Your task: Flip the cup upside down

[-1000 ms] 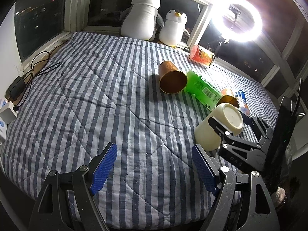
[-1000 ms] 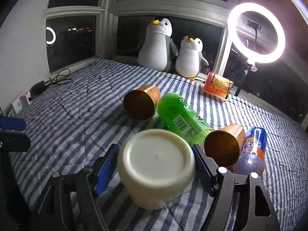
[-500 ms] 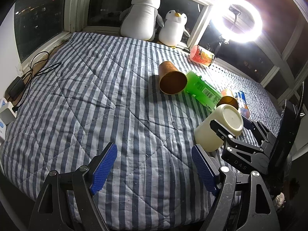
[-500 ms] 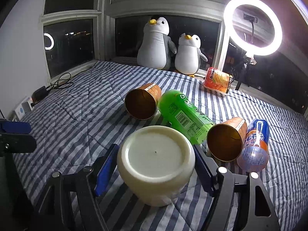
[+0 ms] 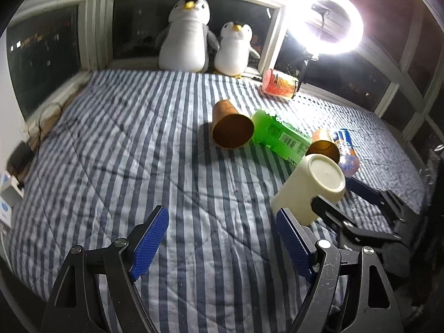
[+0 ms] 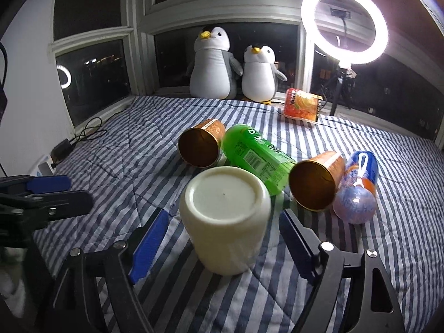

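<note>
Cream cup [image 6: 224, 222] is set base-up on the striped bedspread [image 5: 138, 152], tilted slightly, flip apparently done. Right gripper [image 6: 219, 238] is spread wide around it, pads clear, for release. Left gripper [image 5: 222, 244] is held open, empty.

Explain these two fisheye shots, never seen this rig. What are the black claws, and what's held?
There is no robot. A person holds a two-finger clamp in each hand, and a camera on each clamp looks along its fingers.

One picture is from the left gripper, open over the striped quilt.

The other is from the right gripper, also open. Its blue fingers sit either side of the cream cup, which stands base-up on the quilt. Nothing looks gripped.

Beyond lie a brown paper cup, a second brown cup, a green bottle and a blue-orange bottle.
</note>
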